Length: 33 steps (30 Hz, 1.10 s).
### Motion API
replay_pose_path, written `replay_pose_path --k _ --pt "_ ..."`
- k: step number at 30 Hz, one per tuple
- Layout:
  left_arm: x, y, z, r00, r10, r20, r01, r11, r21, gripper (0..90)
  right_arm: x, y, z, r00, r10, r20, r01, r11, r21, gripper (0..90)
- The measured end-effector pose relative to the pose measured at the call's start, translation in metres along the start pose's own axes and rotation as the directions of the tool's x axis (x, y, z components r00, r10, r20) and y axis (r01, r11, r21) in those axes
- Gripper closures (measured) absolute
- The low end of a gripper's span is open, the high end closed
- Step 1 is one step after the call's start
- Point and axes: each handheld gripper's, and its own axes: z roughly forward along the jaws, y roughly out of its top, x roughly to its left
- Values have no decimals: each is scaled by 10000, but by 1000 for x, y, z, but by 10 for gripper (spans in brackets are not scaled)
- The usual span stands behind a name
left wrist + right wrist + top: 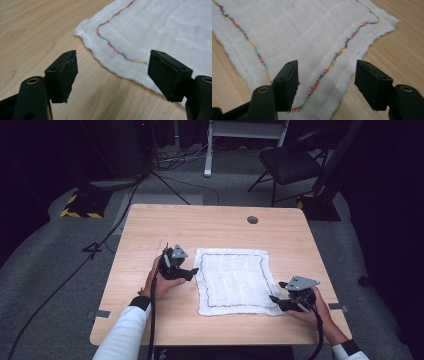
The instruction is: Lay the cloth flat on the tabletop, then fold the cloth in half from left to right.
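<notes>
White cloth (234,281) with a many-coloured stitched border lies spread flat on the near middle of the wooden table (150,225); the left gripper (187,272) sits just beside its left edge, jaws spread wide with nothing between them, one pad (63,75) over bare wood, the other over the hem; the right gripper (277,292) sits at the near right corner, jaws likewise spread, straddling the corner's stitching without pinching it.
</notes>
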Motion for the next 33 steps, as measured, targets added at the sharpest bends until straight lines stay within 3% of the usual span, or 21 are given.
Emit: replay_pose_path --k 3,8,13,15,18,20,22,23,25,26,28,30,32,33 --pt "-1 -3 -1 9995 167 -254 -163 9997 161 240 3 2 1 9999 -82 -59 82 10000 -2 364" --pt "-2 -2 -1 9993 137 -354 -137 9999 27 230 7 8 2 9996 -177 -211 175 9998 -113 365" --pt "1 5 7 9930 217 -1160 -215 9998 30 222 16 23 8 9975 -496 -497 477 9981 -377 375" --pt "6 10 13 9952 33 -976 -18 9999 157 211 22 29 12 9953 -702 -661 674 9968 -438 377" --pt "13 18 19 9956 -182 -921 178 9998 -52 214 33 42 20 9903 -1031 -935 983 9937 -546 382" --pt "17 22 22 9941 -106 -1078 89 9998 -163 216 42 52 26 9849 -1276 -1169 1207 9906 -648 387" --pt "23 28 31 9943 -337 -1008 321 9993 -167 218 55 66 37 9754 -1532 -1588 1418 9866 -808 396" --pt "23 28 31 9943 -337 -1008 321 9993 -167 221 55 66 37 9754 -1532 -1588 1418 9866 -808 396" --pt "26 31 38 9943 -309 -1019 303 9995 -75 221 69 79 48 9633 -1905 -1889 1737 9795 -1021 403" --pt "27 32 42 9942 -412 -994 411 9992 -28 221 69 79 48 9633 -1905 -1889 1737 9795 -1021 403" --pt "28 35 49 9928 -374 -1141 379 9993 26 221 77 88 54 9546 -2066 -2148 1853 9759 -1151 410" --pt "30 37 57 9922 -589 -1102 601 9982 81 222 87 95 60 9458 -2303 -2291 2067 9707 -1225 417" --pt "31 38 68 9897 -701 -1249 744 9968 301 221 100 102 66 9312 -2605 -2550 2339 9635 -1298 423" --pt "31 38 68 9897 -701 -1249 744 9968 301 220 100 102 66 9312 -2605 -2550 2339 9635 -1298 423"
